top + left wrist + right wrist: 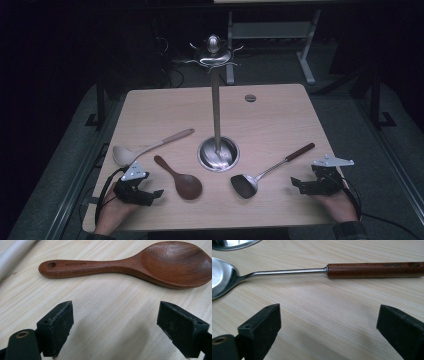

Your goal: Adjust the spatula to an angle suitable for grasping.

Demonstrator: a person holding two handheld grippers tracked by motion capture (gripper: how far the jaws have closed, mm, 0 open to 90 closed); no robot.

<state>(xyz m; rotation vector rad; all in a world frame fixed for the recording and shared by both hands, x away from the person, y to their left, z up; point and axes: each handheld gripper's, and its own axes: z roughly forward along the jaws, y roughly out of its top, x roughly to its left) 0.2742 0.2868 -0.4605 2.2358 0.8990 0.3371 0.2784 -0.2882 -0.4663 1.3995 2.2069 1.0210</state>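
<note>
I see the left gripper (159,192) resting on the worktop (270,115), jaws wide and empty, wooden spoon (130,265) lying flat just ahead of it. Right gripper (295,184) likewise wide, nothing between the jaws, metal spatula (312,271) (wooden handle) flat just ahead. Neither gripper touches its utensil.

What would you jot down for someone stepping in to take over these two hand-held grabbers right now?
Left gripper: open, holding nothing, resting on the table beside the wooden spoon.
Right gripper: open, holding nothing, beside the metal spatula with the brown handle.
A pale ladle lies at the left; the hook stand rises mid-table with bare hooks.
Done: nothing picked up.
Left: probably hanging all three utensils on the stand.
</note>
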